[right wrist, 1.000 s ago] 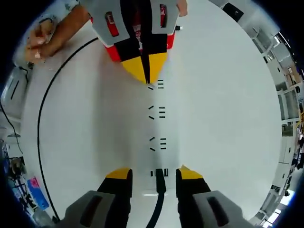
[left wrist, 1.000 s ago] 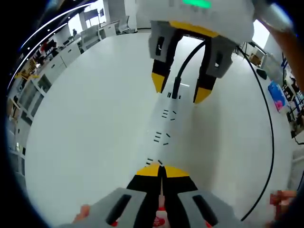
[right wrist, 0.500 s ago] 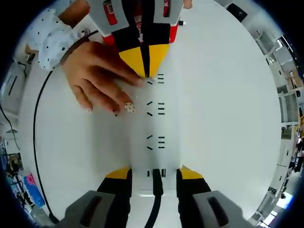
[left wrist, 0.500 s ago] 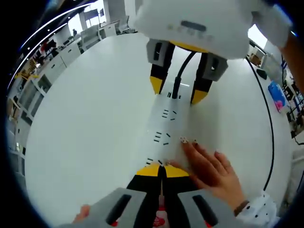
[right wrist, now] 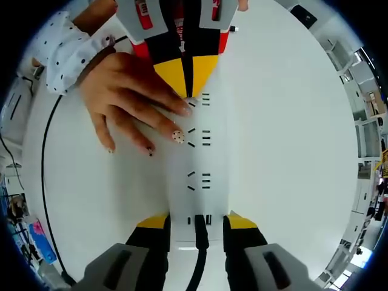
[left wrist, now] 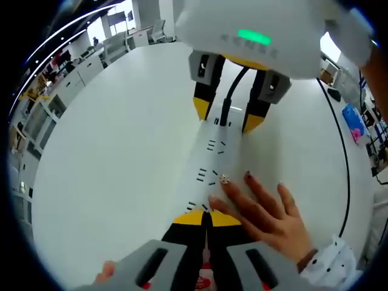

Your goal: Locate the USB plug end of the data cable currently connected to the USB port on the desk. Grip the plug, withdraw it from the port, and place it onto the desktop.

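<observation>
Two spread jaws of the right gripper (right wrist: 195, 223) flank the USB plug (right wrist: 200, 225) without touching it.

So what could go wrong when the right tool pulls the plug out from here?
1. The right tool has its jaws apart on both sides of the plug; a poor closing could grip the cable instead.
2. The power strip may lift; a hand and the shut left tool press it.
3. The fingers lie near the sockets.

Right gripper (right wrist: 196, 223) fingers straddling USB plug (right wrist: 199, 223), hand (right wrist: 130, 94) on power strip (right wrist: 199, 151)
</observation>
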Demonstrator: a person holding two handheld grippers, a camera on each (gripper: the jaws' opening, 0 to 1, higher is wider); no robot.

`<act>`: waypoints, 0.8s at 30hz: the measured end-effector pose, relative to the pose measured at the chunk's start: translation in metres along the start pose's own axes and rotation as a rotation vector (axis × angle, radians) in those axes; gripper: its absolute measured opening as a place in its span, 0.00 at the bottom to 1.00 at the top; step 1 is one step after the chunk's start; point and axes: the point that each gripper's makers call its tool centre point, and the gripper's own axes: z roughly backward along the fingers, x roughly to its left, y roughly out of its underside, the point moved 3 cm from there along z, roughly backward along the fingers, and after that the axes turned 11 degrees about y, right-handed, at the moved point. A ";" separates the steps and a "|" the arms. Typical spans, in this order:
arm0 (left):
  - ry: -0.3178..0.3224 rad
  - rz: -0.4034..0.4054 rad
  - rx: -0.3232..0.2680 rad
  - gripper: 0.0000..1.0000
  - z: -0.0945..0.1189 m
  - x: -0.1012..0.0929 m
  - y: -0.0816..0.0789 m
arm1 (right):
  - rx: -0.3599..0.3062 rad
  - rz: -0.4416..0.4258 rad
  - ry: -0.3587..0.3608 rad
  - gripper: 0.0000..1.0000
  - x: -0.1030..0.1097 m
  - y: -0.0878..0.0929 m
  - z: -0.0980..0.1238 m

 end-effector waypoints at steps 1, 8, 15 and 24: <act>0.000 0.000 -0.001 0.02 0.000 0.000 0.000 | 0.000 0.002 -0.001 0.37 0.000 0.000 0.000; -0.001 0.000 0.002 0.02 0.000 -0.001 0.001 | -0.005 -0.004 -0.008 0.34 0.003 0.000 0.002; 0.000 0.000 0.002 0.02 0.000 -0.002 0.001 | -0.004 -0.015 -0.005 0.27 0.001 0.002 0.004; 0.000 0.001 0.002 0.02 -0.001 -0.001 0.001 | -0.003 -0.006 0.011 0.23 -0.001 -0.003 0.003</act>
